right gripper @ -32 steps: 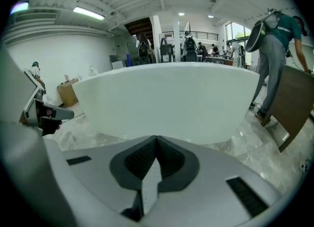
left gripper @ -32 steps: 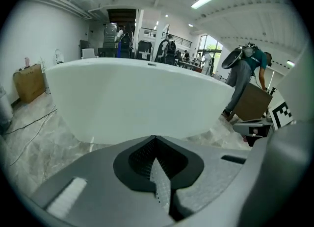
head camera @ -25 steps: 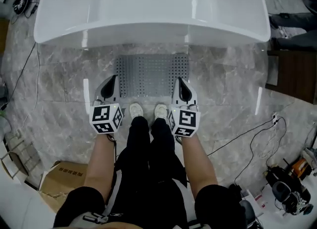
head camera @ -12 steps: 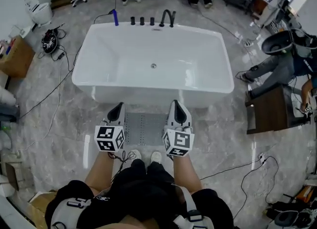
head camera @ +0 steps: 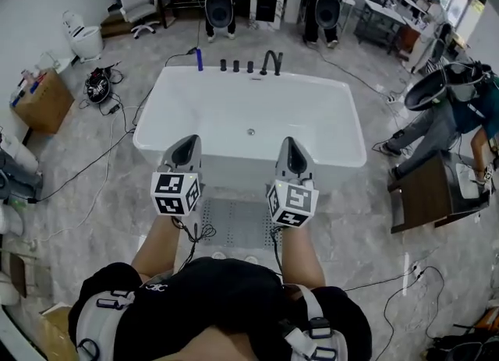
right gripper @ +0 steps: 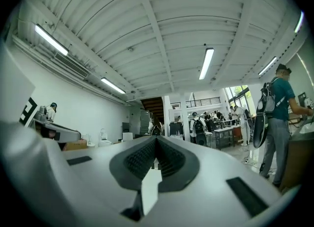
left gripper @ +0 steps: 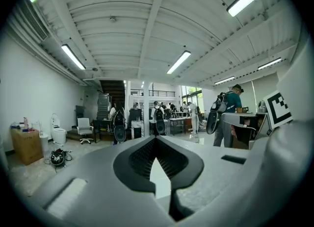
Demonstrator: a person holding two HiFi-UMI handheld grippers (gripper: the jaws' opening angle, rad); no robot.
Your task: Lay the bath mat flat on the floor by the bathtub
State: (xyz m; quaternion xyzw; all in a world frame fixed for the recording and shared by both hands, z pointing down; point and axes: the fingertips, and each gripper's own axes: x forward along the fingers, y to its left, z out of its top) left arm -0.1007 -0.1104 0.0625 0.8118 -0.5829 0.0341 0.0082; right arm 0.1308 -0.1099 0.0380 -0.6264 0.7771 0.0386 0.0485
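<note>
Head view shows the bath mat (head camera: 234,223) flat on the floor (head camera: 109,192), just beside the bathtub (head camera: 234,168). The left gripper (head camera: 185,143) and right gripper (head camera: 291,146) are both closed, holding nothing. The job looks done, with nothing left to move.

bathtub (head camera: 249,118) blocks ahead; sides open

Smooth white bathtub (head camera: 312,110) gleaming glossy, veined grey floor (head camera: 117,196) shining like polished stone, perforated bath mat (head camera: 234,223) looking matt

bath mat (head camera: 234,223): grey, dotted, rectangular | state: spread flat | place: on floor (head camera: 93,196), just near side of white bathtub (head camera: 234,166), long edge along it
</note>
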